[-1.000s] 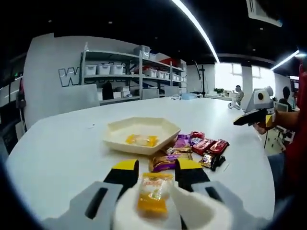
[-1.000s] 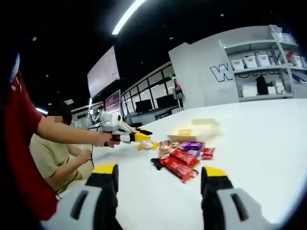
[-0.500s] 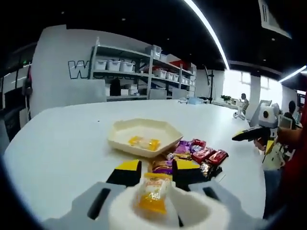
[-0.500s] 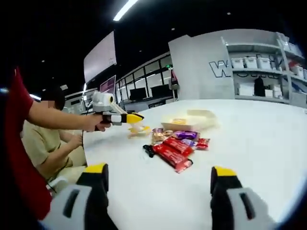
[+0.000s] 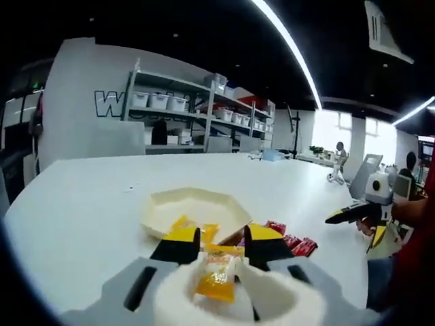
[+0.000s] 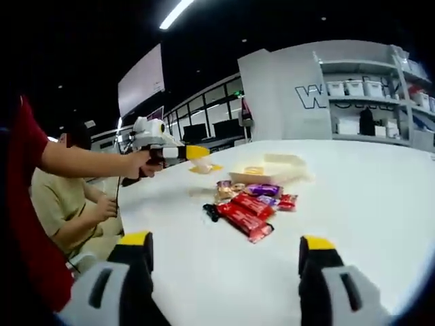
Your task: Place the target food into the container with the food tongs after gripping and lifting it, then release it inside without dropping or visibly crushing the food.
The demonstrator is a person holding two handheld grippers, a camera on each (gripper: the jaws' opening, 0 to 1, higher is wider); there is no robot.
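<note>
Over the shallow cream hexagonal tray (image 5: pixel 170 207): left hand-held gripper (image 5: pixel 221 246) clamping yellow-orange sachet (image 5: pixel 216 277), right hand-held gripper (image 6: pixel 228 251) wide; next, lowering and releasing gently.

The left gripper (image 5: pixel 221 246) has its yellow-tipped jaws drawn close together, clamped on a packet; in the right gripper view it (image 6: pixel 178 153) is held out level by a hand (image 6: pixel 141 165) on an outstretched bare arm. The right gripper (image 6: pixel 226 250) has its jaws spread wide apart, holding nothing.
</note>
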